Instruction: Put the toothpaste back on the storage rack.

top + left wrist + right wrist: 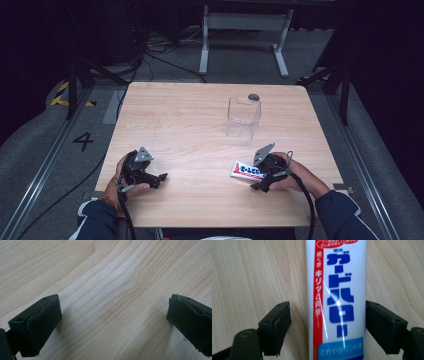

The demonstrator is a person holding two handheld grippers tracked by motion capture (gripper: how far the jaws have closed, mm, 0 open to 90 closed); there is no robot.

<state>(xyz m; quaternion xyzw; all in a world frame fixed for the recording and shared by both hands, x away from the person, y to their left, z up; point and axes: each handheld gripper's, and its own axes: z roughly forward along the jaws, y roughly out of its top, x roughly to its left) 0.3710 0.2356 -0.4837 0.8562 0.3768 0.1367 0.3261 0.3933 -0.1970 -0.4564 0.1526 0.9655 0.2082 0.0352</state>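
A white toothpaste tube (247, 171) with blue and red lettering lies flat on the wooden table (190, 130) at the front right. My right gripper (257, 176) is down at its right end, open, with a jaw on each side. In the right gripper view the tube (337, 297) runs up between the two jaws of that gripper (328, 325); one jaw sits against the tube's edge, and the other stands a little off it. My left gripper (161, 181) rests at the front left, open, with bare wood between its fingers (113, 317).
A clear plastic container (243, 117) stands upright at the back right of the table, with a small dark object (253, 96) at its far rim. Beyond the table are a white stand (245, 30) and cables on the floor.
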